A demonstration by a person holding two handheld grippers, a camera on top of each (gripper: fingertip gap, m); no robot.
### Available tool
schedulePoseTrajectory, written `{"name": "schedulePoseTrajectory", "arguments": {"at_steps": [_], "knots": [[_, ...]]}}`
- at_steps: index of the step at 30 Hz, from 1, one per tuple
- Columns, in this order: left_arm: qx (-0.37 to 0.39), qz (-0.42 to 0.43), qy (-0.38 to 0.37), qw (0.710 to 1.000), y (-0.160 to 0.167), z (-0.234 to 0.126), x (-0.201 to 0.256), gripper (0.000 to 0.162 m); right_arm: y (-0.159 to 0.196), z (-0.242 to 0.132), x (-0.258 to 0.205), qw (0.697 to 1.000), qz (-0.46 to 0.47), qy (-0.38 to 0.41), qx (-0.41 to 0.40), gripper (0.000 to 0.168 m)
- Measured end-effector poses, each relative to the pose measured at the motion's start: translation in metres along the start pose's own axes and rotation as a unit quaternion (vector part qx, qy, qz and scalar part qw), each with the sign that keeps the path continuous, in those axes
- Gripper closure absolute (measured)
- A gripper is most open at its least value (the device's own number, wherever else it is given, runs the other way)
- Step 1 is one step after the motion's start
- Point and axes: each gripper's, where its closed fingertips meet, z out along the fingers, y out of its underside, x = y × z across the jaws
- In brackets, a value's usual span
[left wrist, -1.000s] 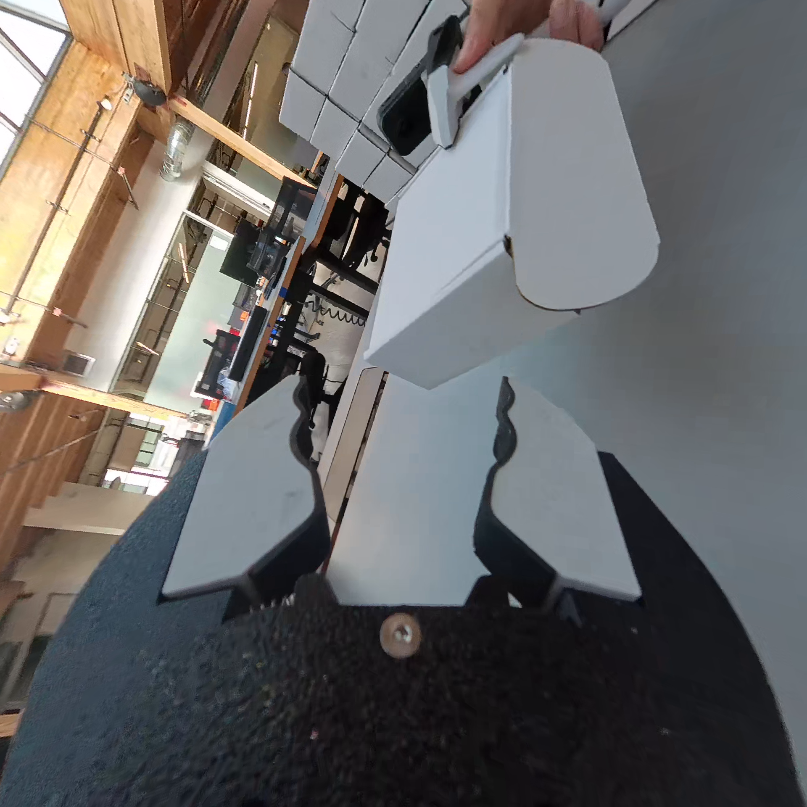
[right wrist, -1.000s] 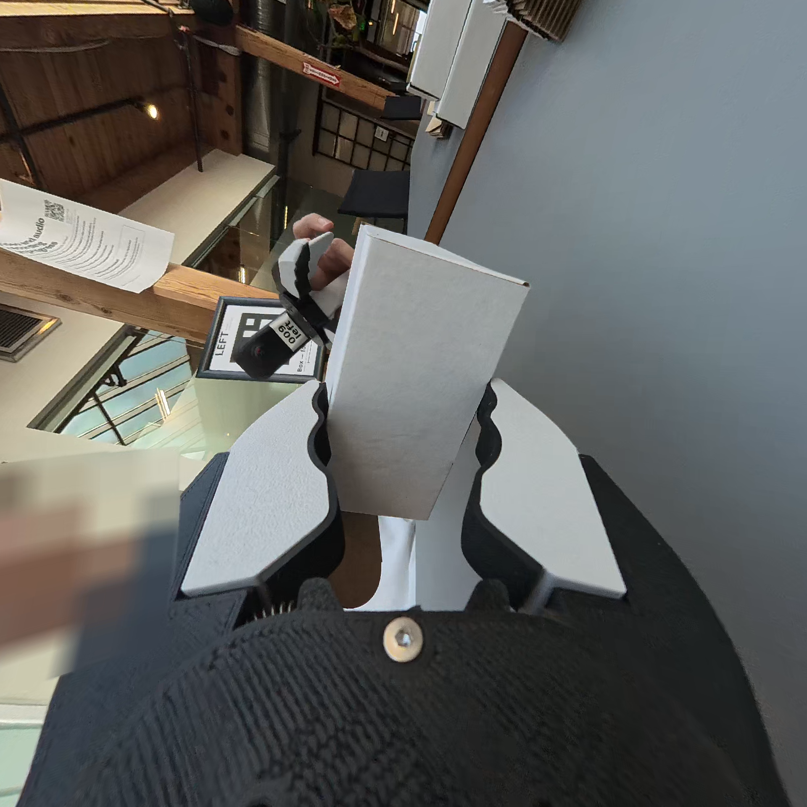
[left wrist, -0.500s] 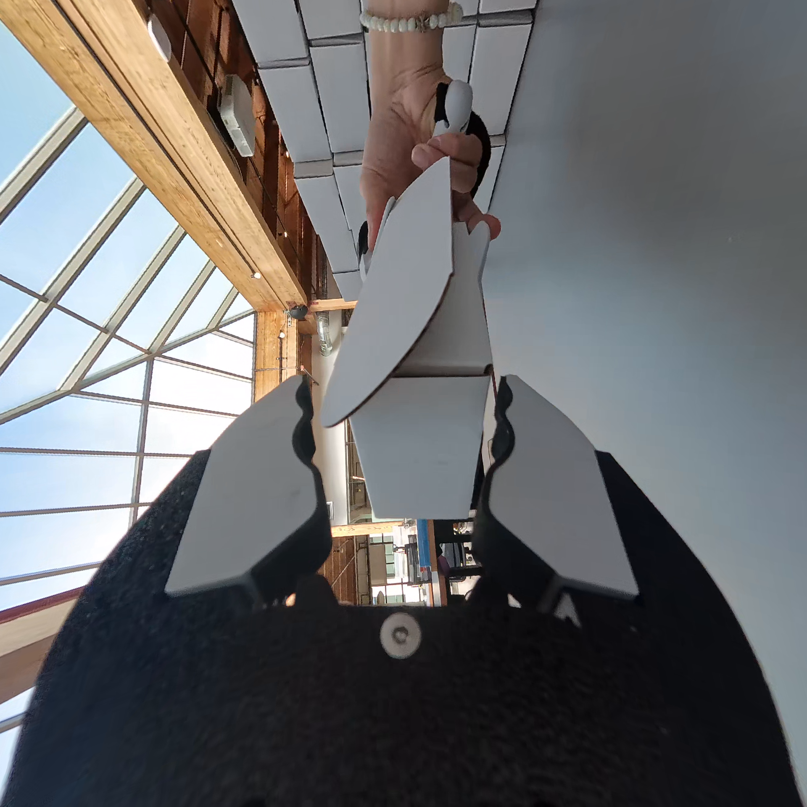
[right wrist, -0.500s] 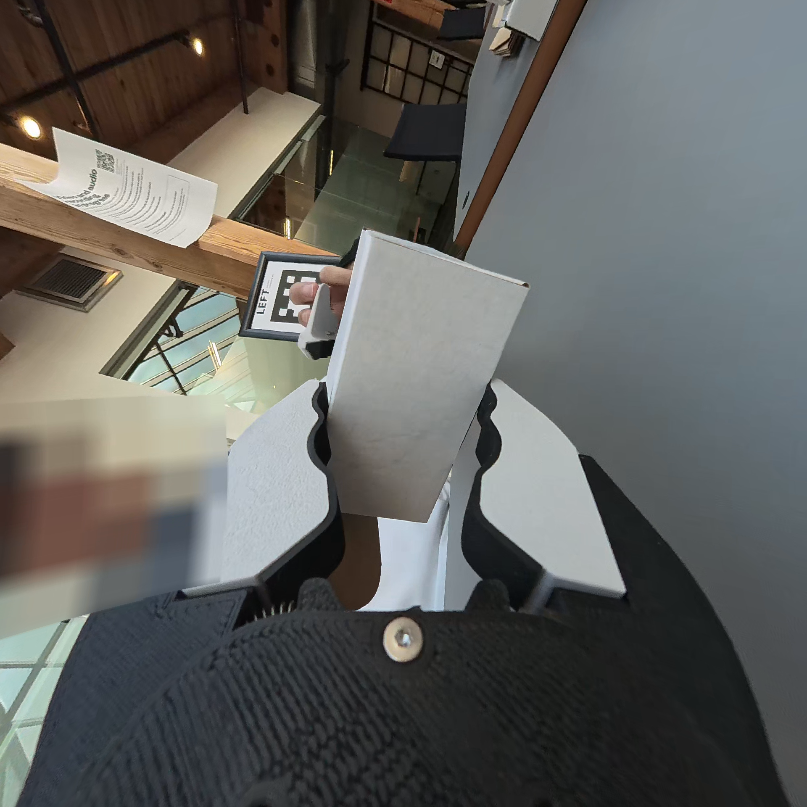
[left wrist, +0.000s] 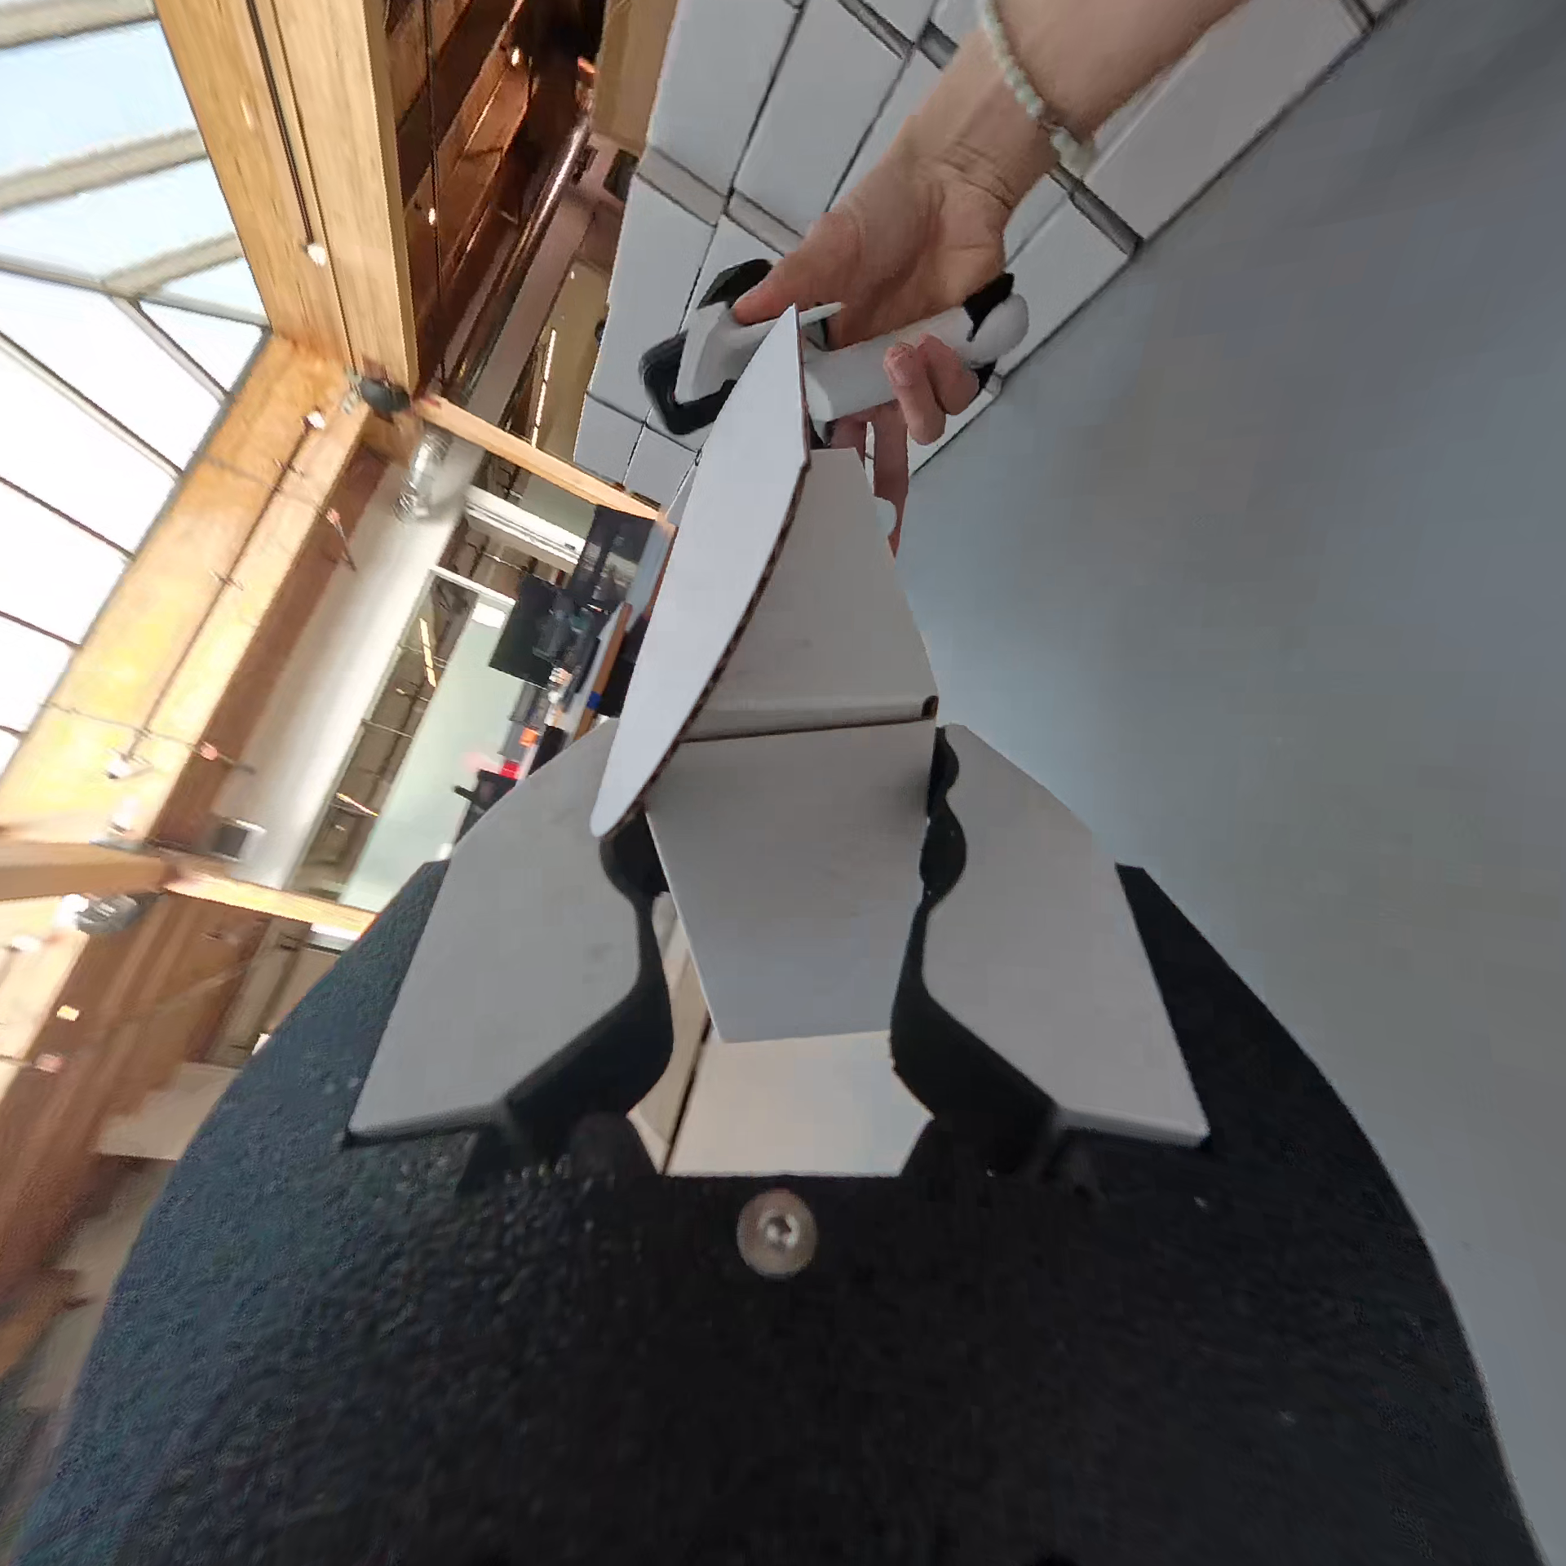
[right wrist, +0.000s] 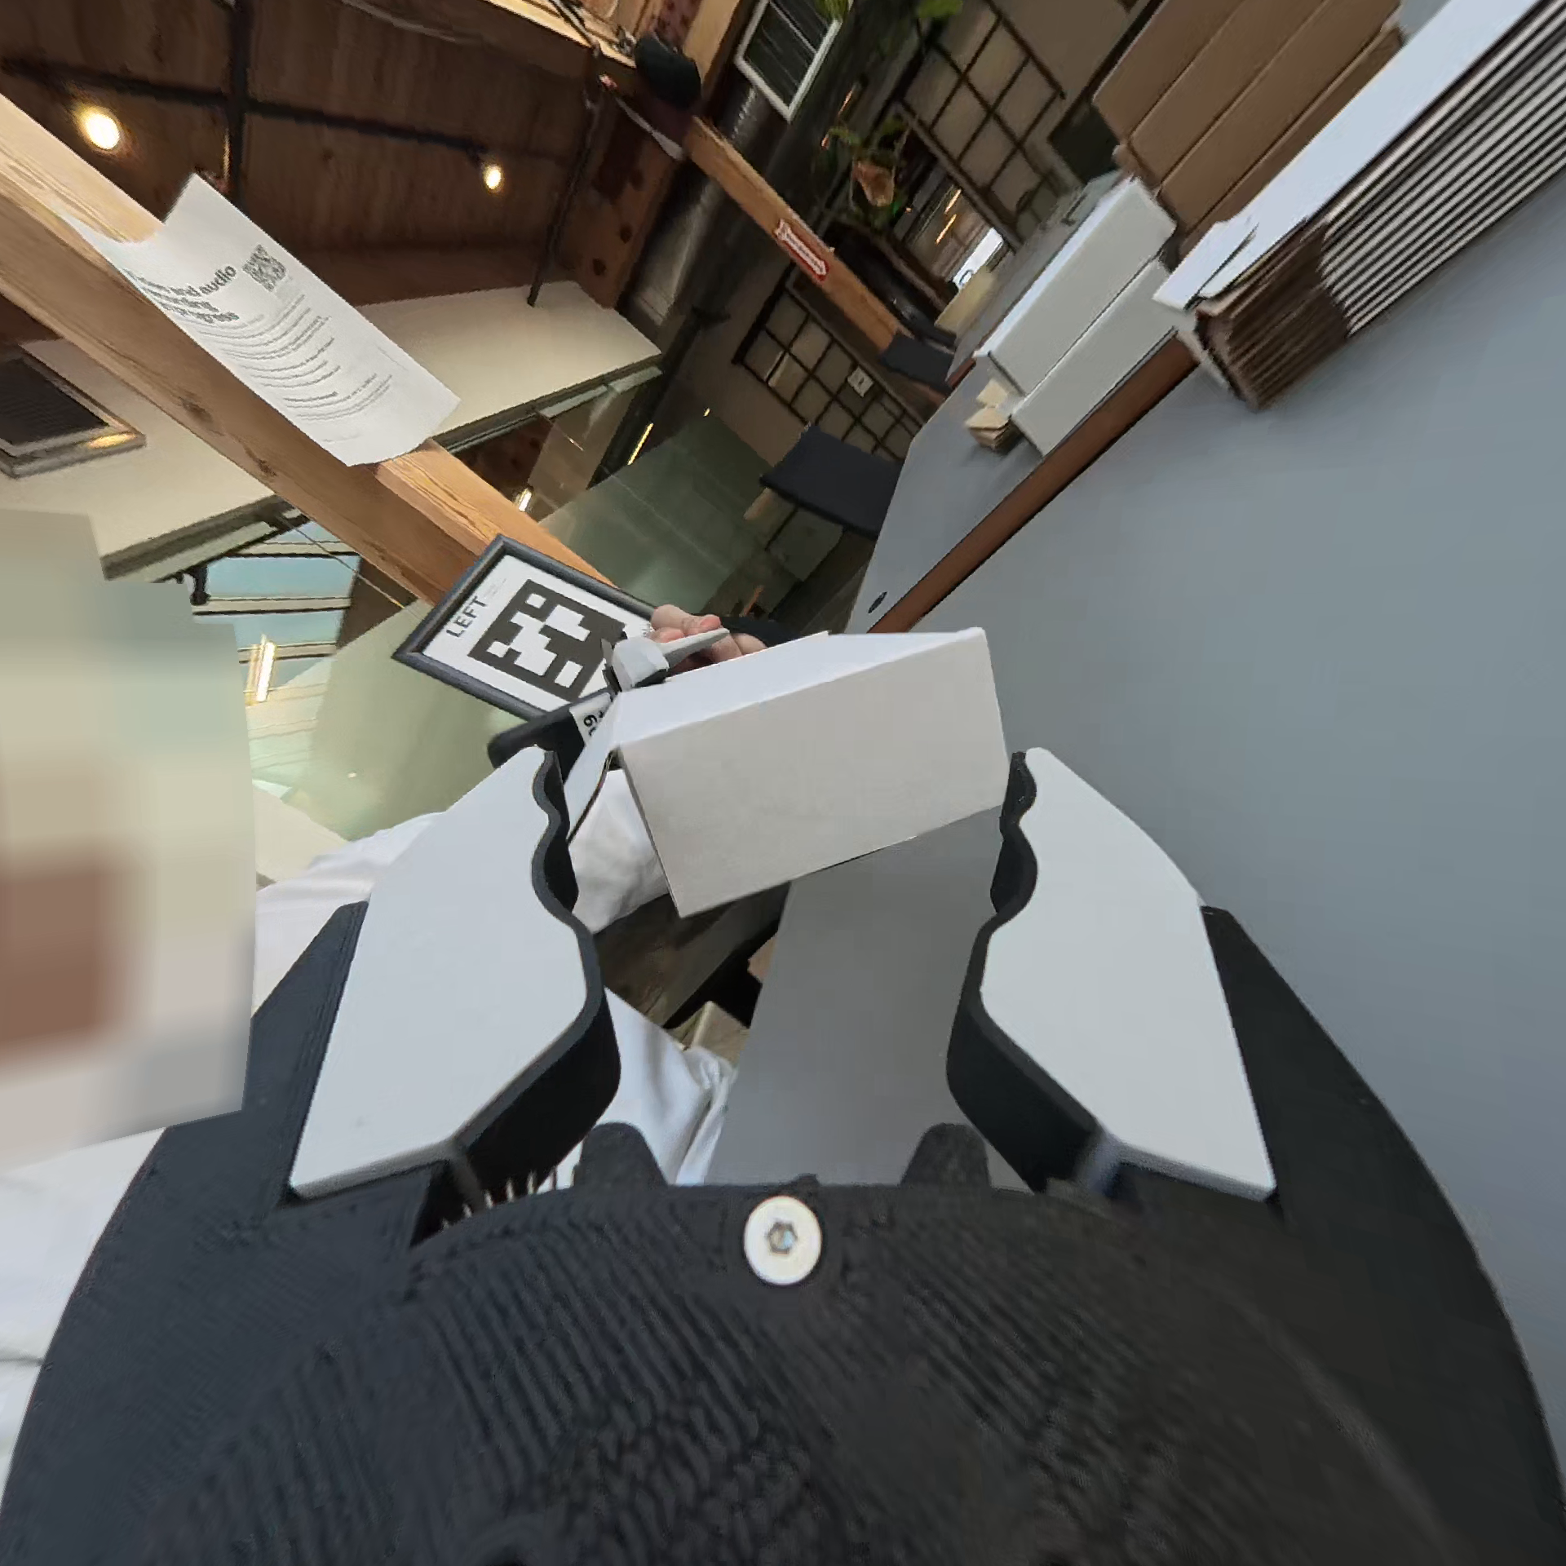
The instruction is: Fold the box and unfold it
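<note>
The white cardboard box (left wrist: 788, 890) is folded up, and one rounded flap (left wrist: 703, 627) stands out from its side. My left gripper (left wrist: 780, 763) is shut on the near end of the box and holds it above the grey table (left wrist: 1271, 635). In the right wrist view the box (right wrist: 805, 763) lies crosswise between the tips of my right gripper (right wrist: 780, 763). That gripper is wide open, with a gap on its left side. The left gripper's fingers (right wrist: 644, 665) clamp the box's far end there. A hand (left wrist: 915, 220) holds the right gripper's handle behind the flap.
A wall of stacked white boxes (left wrist: 763, 127) stands at the far side of the table. A pile of flat cardboard blanks (right wrist: 1356, 212) and two white boxes (right wrist: 1076, 280) lie on the far table. A framed marker sign (right wrist: 542, 635) is on the left gripper.
My left gripper has come in and closed on the box's end. My right gripper has let go of the box and opened wide. The box has turned crosswise in the right view.
</note>
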Motion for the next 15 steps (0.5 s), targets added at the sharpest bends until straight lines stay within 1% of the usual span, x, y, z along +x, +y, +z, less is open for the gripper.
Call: {"name": "schedulePoseTrajectory", "arguments": {"at_steps": [1, 2, 4, 6, 7, 9, 11, 12, 13, 15], "knots": [[0.006, -0.076, 0.009, 0.997, 0.004, -0.002, -0.006, 0.099, -0.007, -0.006, -0.003, 0.999, -0.039, 0.017, 0.011, 0.066], [0.012, -0.152, 0.019, 0.988, 0.009, -0.003, -0.011, 0.099, -0.013, -0.010, -0.006, 0.996, -0.080, 0.036, 0.024, 0.065], [0.029, -0.279, 0.046, 0.959, 0.020, -0.003, -0.015, 0.099, -0.021, -0.017, -0.012, 0.981, -0.174, 0.079, 0.044, 0.065], [0.047, -0.353, 0.068, 0.932, 0.033, -0.001, -0.013, 0.099, -0.016, -0.018, -0.014, 0.954, -0.269, 0.128, 0.036, 0.066], [0.053, -0.375, 0.077, 0.922, 0.040, 0.001, -0.009, 0.099, -0.010, -0.019, -0.010, 0.935, -0.317, 0.159, 0.020, 0.069], [0.071, -0.406, 0.104, 0.905, 0.049, 0.004, 0.003, 0.099, 0.005, -0.019, -0.002, 0.889, -0.407, 0.207, -0.020, 0.084], [0.084, -0.414, 0.130, 0.897, 0.055, 0.007, 0.017, 0.099, 0.014, -0.017, -0.001, 0.850, -0.477, 0.221, -0.030, 0.097], [0.083, -0.419, 0.139, 0.893, 0.059, 0.009, 0.024, 0.099, 0.018, -0.015, -0.002, 0.838, -0.499, 0.218, -0.032, 0.102], [0.082, -0.424, 0.142, 0.891, 0.063, 0.011, 0.028, 0.099, 0.021, -0.013, -0.002, 0.834, -0.508, 0.214, -0.035, 0.104], [0.087, -0.431, 0.155, 0.885, 0.065, 0.013, 0.036, 0.099, 0.029, -0.011, 0.002, 0.835, -0.510, 0.200, -0.052, 0.110]]}}
